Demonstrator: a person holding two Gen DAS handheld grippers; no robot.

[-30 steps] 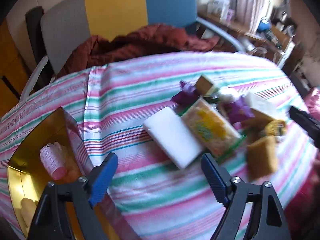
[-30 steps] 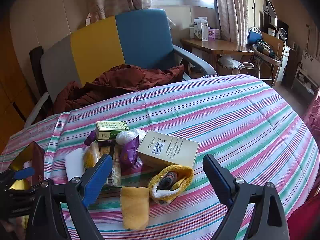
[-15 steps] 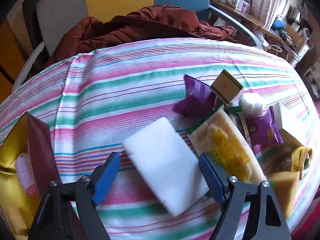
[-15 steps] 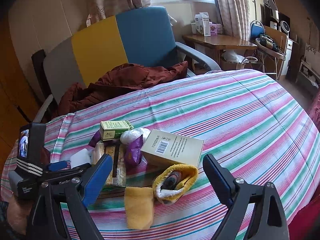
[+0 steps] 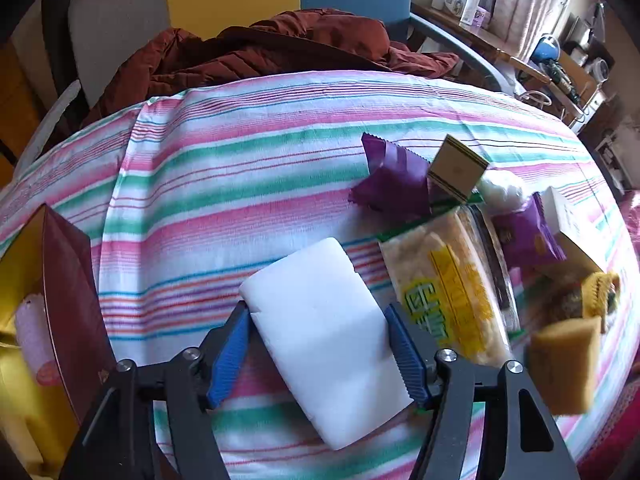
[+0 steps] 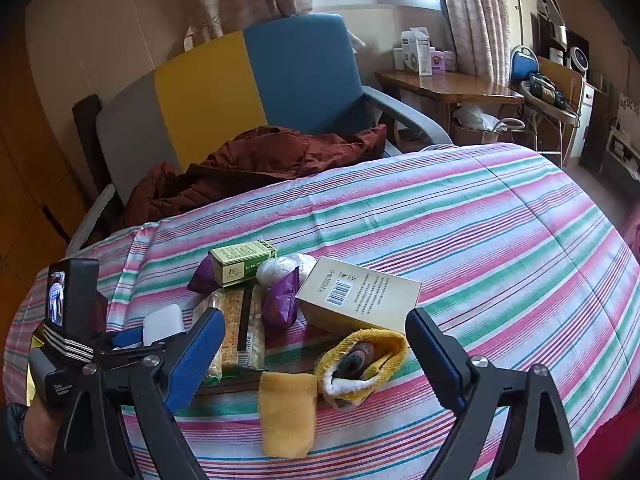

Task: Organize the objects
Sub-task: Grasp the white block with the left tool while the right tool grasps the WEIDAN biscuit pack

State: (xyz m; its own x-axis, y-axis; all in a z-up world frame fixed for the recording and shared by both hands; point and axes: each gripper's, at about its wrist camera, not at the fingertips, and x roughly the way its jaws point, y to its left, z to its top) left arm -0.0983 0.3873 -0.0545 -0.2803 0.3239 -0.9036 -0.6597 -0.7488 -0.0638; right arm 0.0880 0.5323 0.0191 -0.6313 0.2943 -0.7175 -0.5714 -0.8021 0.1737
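The left gripper is closing its blue fingers on the white foam block, which lies flat between them on the striped table; both pads look to be touching its long edges. Just right of the block sits a yellow snack packet, and at the far left a gold-lined box holds a pink roller. The right gripper hovers with fingers wide apart and empty, above a yellow sponge and a cream carton
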